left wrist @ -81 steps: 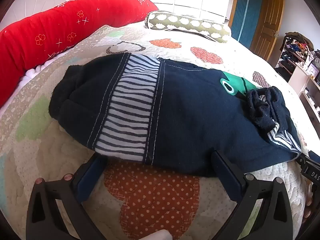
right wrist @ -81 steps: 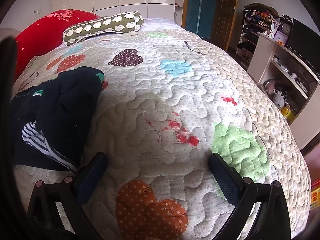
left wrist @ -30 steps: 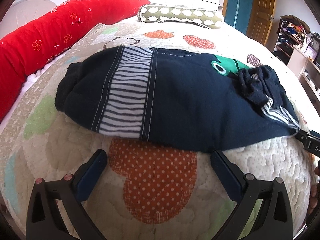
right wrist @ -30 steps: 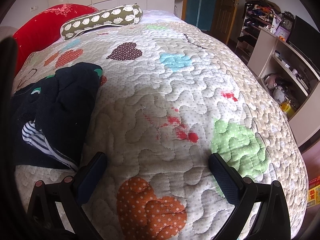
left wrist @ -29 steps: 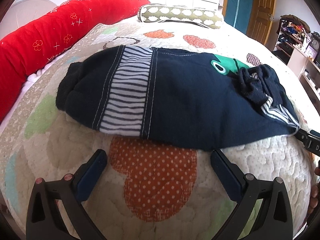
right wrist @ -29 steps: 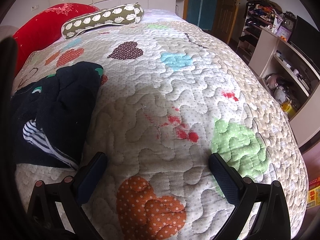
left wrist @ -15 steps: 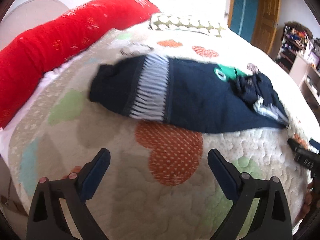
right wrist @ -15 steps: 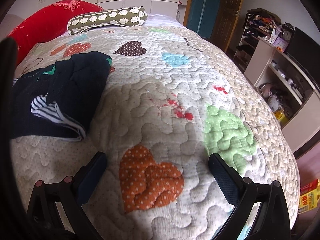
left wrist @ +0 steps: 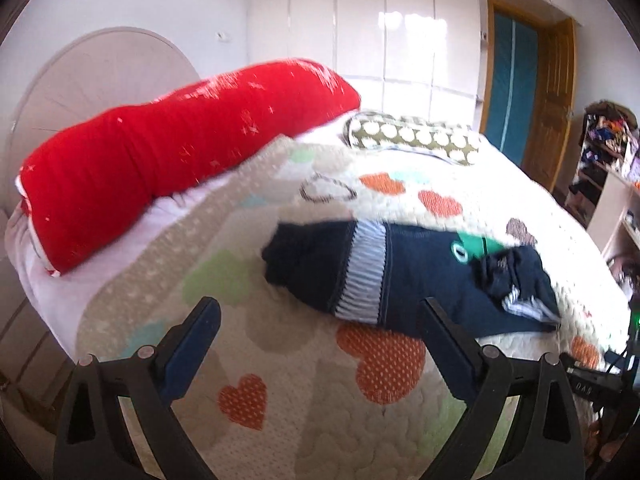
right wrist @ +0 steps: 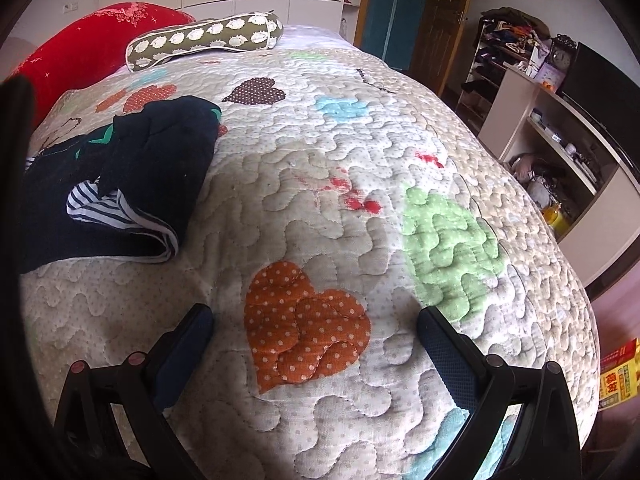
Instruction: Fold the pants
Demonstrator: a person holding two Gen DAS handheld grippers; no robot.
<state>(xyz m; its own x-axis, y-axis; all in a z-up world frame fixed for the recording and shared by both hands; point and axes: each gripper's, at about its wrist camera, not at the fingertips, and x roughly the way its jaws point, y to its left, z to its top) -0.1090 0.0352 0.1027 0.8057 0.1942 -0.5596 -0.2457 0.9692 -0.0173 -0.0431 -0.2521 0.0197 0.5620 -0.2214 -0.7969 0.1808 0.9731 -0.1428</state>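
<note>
The dark navy pants (left wrist: 420,276), with a blue-and-white striped band and a green patch, lie folded in a long bundle on the quilted bed. My left gripper (left wrist: 318,324) is open and empty, held back and above the bed, well short of the pants. In the right wrist view the pants' bunched end (right wrist: 120,184) lies at the left. My right gripper (right wrist: 314,334) is open and empty over an orange heart patch, to the right of the pants.
The heart-patterned quilt (right wrist: 360,160) covers the bed. A long red bolster (left wrist: 160,168) and a green spotted pillow (left wrist: 412,138) lie at the head. Shelves and a TV unit (right wrist: 560,120) stand to the right; a door (left wrist: 548,104) is beyond.
Both grippers have pulled back and up from the pants. The left one moved most, so the pants look smaller and farther. The pants lie where they were.
</note>
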